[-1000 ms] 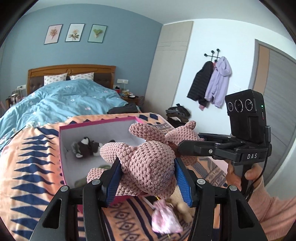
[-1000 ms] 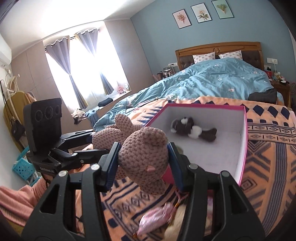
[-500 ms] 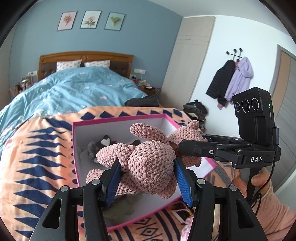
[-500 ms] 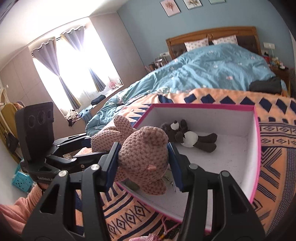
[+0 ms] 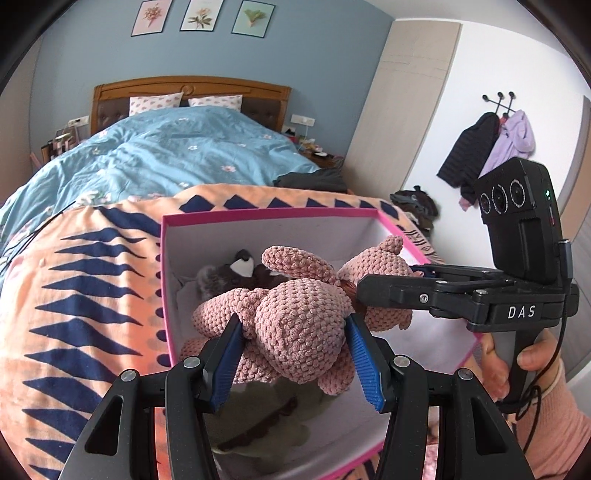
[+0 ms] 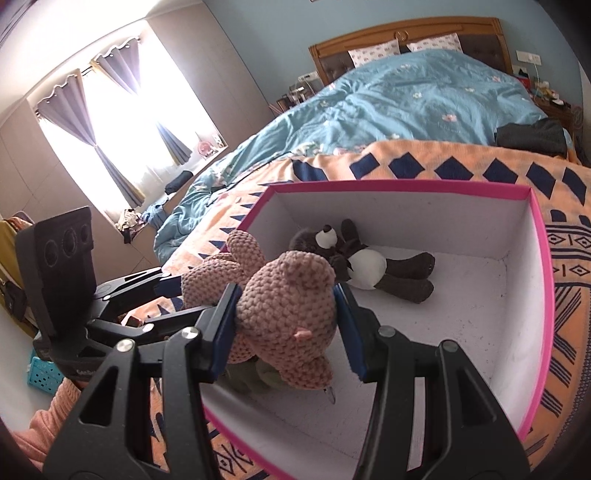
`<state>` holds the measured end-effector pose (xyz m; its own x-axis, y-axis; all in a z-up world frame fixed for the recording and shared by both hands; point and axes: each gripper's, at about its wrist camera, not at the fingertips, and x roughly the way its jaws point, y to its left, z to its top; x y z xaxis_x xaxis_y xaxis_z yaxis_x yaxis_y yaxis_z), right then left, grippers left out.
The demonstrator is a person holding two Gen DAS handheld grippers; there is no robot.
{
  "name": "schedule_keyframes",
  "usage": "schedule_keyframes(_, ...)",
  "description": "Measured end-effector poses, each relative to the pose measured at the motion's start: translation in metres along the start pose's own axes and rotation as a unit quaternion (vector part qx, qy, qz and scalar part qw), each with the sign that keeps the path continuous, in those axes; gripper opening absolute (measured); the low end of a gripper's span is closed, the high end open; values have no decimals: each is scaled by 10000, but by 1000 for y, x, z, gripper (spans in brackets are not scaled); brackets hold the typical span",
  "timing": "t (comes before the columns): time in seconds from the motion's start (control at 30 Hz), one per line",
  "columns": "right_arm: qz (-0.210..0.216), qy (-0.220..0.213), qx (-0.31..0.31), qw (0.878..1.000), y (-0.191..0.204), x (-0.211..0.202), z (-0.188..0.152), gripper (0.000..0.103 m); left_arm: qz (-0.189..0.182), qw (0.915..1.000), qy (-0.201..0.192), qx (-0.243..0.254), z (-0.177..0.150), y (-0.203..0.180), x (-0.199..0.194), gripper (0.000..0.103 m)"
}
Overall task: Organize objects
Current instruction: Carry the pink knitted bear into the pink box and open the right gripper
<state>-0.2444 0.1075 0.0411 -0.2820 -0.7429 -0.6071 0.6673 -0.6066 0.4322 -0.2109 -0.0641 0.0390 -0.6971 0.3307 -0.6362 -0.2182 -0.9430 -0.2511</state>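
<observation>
2 tools [image 5: 293, 354], 2 plush toys [image 5: 299, 325], 1 box [image 6: 539, 295]

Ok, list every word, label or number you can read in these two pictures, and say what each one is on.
"DAS": white letters on the black body of the right gripper, seen from the left wrist camera.
Partly hidden white lettering on the left gripper, low on its body in the right wrist view: too cut off to read.
The three framed pictures on the blue wall show plants only, no words.
Nothing readable on the pink box or the knitted bear.
</observation>
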Motion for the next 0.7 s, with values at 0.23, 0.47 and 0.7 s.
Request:
schedule_keyframes(0.23, -303, 268, 270, 9988, -8, 17, 6, 66, 404, 9992, 36, 46, -5, 3, 5, 56)
schedule_keyframes(0.47, -428, 332, 429, 9976, -18, 18, 1, 67, 468, 9988, -144, 68, -9, 2, -3, 56)
schedule_keyframes(0.7, -576, 216, 679, 9958, -27, 12, -1, 71, 435, 9986, -241, 186, -14, -7, -11, 56)
